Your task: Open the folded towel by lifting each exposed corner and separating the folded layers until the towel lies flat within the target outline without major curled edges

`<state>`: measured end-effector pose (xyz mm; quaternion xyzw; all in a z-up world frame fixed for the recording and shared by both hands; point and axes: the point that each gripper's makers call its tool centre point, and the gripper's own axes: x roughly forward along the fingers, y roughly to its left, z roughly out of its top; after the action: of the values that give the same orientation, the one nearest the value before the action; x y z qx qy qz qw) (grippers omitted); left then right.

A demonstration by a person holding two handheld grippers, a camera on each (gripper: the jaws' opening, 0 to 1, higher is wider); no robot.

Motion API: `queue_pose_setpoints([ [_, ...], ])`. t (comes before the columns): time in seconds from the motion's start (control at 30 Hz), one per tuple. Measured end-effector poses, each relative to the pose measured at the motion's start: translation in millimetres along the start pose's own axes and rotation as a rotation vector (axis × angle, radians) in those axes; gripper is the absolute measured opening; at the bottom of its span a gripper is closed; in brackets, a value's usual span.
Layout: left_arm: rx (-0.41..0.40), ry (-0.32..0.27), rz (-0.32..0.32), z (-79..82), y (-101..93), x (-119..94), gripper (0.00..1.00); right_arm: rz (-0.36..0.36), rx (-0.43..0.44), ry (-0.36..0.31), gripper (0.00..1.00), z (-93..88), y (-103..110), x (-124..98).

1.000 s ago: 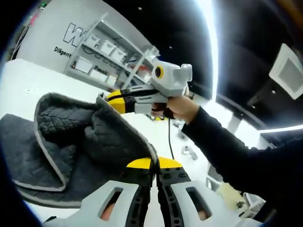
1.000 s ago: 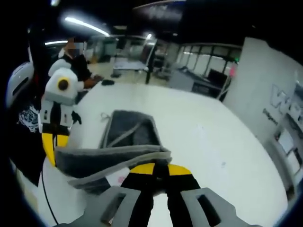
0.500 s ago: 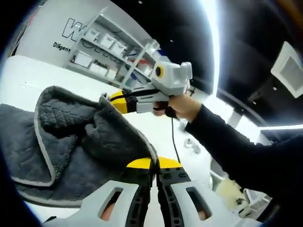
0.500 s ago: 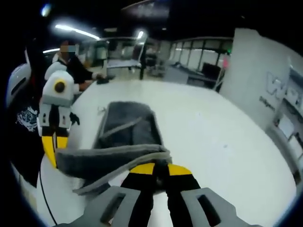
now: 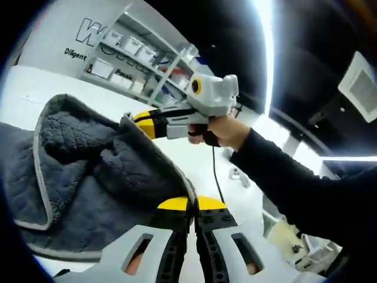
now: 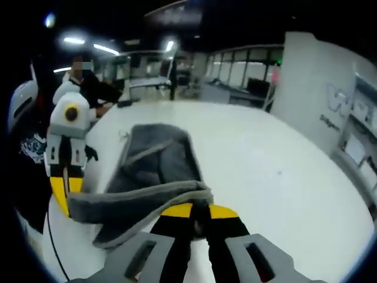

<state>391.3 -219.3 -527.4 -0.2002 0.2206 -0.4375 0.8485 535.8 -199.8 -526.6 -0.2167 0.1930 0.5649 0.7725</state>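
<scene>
Over the white table | both grippers, left gripper and right gripper, pinch towel corners, mid-unfold | next: spread apart, lay flat

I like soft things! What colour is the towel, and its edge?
The towel is dark grey with a lighter grey border; the left gripper view shows it best.

This looks like a lab or office workspace with a dark ceiling crossed by long strip lights. A broad white counter fills the middle, and beyond it stands a white wall with large lettering and a metal shelf rack holding small white boxes. Farther back are glass partitions, more desks, and a seated person at work.
</scene>
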Motion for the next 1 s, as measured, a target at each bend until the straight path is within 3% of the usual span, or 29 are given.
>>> queue_pose_setpoints([
  [1.0, -0.045, 0.086, 0.004, -33.7, 6.7, 34, 0.00, -0.075, 0.073, 0.077, 0.05, -56.9, -10, -7],
])
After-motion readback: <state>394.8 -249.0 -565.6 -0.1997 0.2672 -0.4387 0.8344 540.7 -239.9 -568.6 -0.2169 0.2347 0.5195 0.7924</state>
